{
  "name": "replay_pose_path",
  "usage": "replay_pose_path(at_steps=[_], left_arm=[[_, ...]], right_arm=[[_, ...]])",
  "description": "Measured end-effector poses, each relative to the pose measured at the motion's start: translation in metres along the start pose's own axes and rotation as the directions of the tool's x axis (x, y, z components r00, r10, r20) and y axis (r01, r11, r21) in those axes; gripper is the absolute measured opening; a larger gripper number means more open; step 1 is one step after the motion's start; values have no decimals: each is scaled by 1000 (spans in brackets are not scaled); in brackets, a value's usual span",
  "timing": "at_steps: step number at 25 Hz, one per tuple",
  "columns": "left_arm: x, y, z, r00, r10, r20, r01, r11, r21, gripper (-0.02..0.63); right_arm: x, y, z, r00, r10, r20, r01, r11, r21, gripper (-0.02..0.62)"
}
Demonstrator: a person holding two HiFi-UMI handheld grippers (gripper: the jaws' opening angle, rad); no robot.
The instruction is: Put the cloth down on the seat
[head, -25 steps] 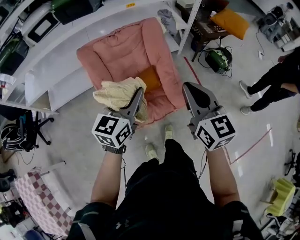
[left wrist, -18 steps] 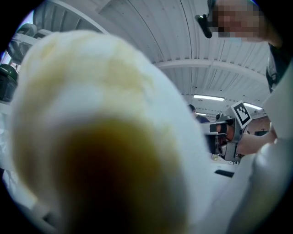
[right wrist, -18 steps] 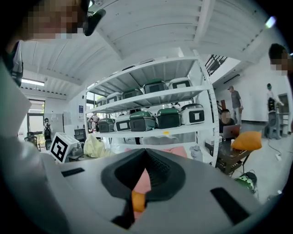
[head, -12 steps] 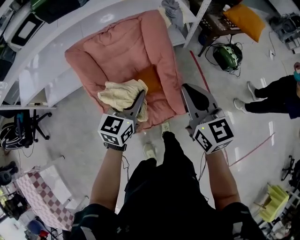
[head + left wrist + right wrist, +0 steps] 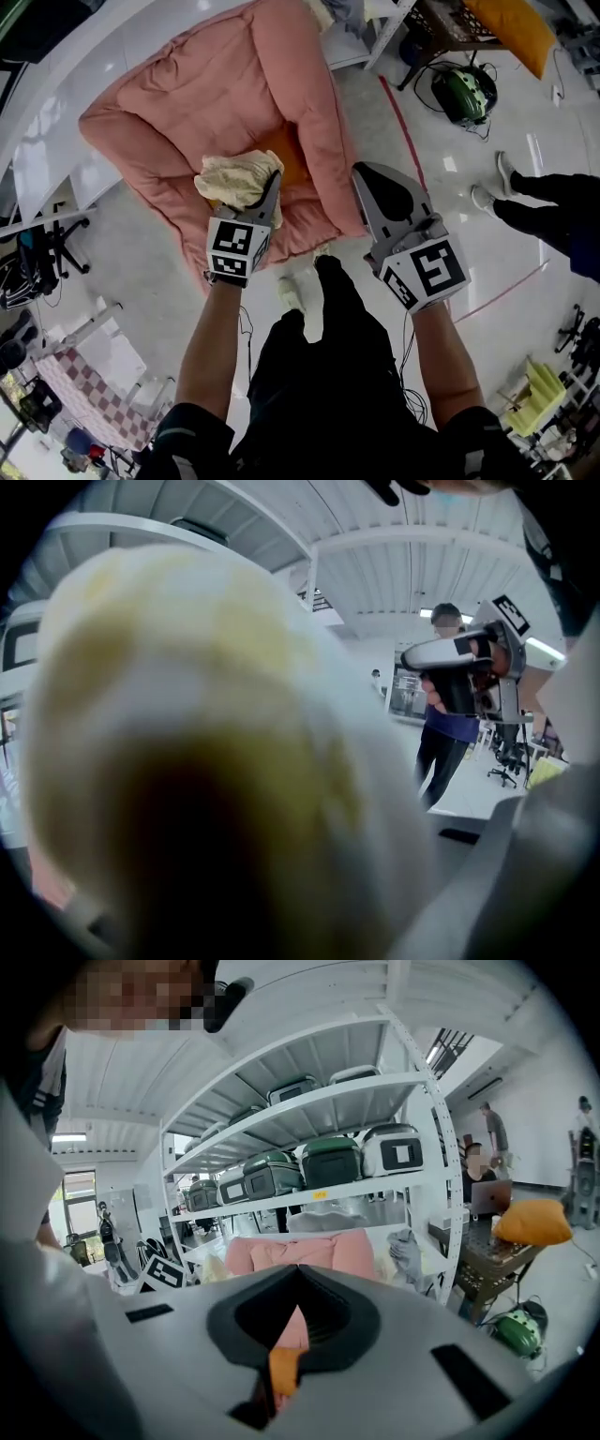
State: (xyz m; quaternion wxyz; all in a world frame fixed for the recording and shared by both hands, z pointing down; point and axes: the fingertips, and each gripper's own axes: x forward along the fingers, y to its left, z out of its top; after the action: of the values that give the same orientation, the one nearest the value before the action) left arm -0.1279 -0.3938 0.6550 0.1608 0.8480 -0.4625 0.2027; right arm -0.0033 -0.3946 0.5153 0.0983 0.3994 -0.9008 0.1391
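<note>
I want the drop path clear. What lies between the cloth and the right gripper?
In the head view, the seat's orange cushion and pink padded arm lie between the cloth and the right gripper.

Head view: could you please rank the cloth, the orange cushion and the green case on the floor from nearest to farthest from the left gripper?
1. cloth: clamped in the left gripper itself.
2. orange cushion: on the pink seat, just beyond the gripper's tip.
3. green case: on the floor, far off at the upper right.
</note>
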Motion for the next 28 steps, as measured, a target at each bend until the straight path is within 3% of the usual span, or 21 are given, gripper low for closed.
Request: replay_pose_path(at_steps=[6, 12, 16, 22, 28], left_arm=[[70, 6, -46, 992, 36, -124, -25, 996, 91, 83], [119, 11, -89, 963, 89, -254, -35, 977, 210, 86], [146, 7, -112, 946, 89, -311, -13, 971, 237, 94], [184, -14, -136, 917, 39, -396, 76, 960, 271, 150], [200, -47, -152, 878, -33, -477, 199, 932, 302, 282]], right_arm=[[20, -40, -30, 1000, 9, -17, -9, 999, 40, 3], [28, -70, -58, 999, -3, -54, 7, 998, 69, 3], [26, -87, -74, 997, -23, -77, 29, 996, 82, 3], [21, -109, -90, 993, -58, -99, 68, 992, 106, 3], [12, -120, -98, 990, -87, -110, 100, 988, 119, 3]])
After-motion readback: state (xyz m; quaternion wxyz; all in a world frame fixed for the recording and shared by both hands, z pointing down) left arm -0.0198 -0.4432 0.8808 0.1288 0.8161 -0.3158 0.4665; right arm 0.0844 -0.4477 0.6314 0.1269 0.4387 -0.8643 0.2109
